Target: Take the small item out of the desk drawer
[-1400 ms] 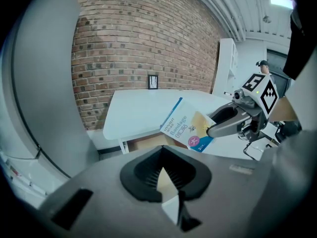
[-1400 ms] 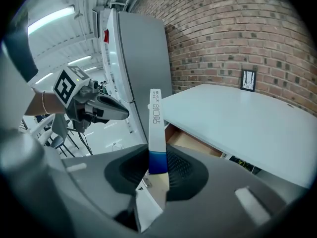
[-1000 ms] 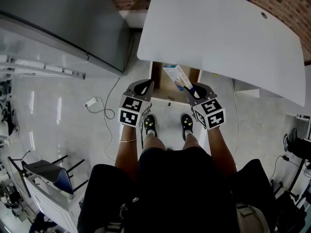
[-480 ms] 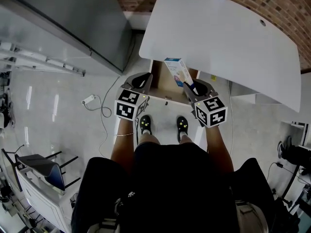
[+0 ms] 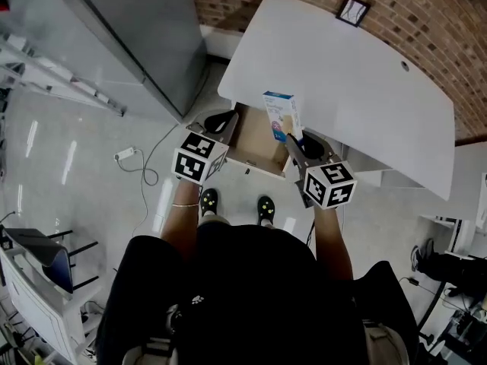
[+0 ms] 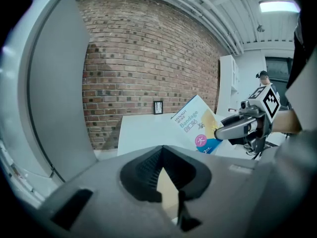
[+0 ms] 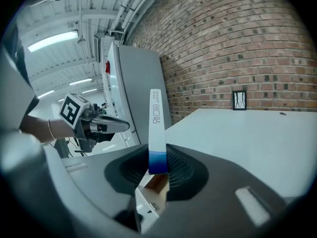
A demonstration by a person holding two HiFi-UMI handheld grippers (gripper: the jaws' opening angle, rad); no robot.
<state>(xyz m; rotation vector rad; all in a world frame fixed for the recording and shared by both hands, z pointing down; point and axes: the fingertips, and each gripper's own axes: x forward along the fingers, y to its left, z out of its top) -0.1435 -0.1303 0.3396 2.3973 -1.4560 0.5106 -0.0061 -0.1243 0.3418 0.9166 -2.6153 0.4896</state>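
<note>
The right claw (image 5: 292, 138) pinched the bandage box (image 5: 281, 112) by its lower end, above the open drawer (image 5: 251, 146). The left claw (image 5: 223, 121), pressed together, hung empty just left.

Showing white, blue and a pink spot on the box (image 5: 282, 115), black-and-white square markers on the left gripper (image 5: 221, 119) and right gripper (image 5: 296, 138), red-brown brick with pale joints on the wall (image 5: 426, 21), plain white on the desk (image 5: 342, 82), light brown inside the drawer (image 5: 255, 137), and black with yellow dots on the shoes (image 5: 209, 200).
</note>
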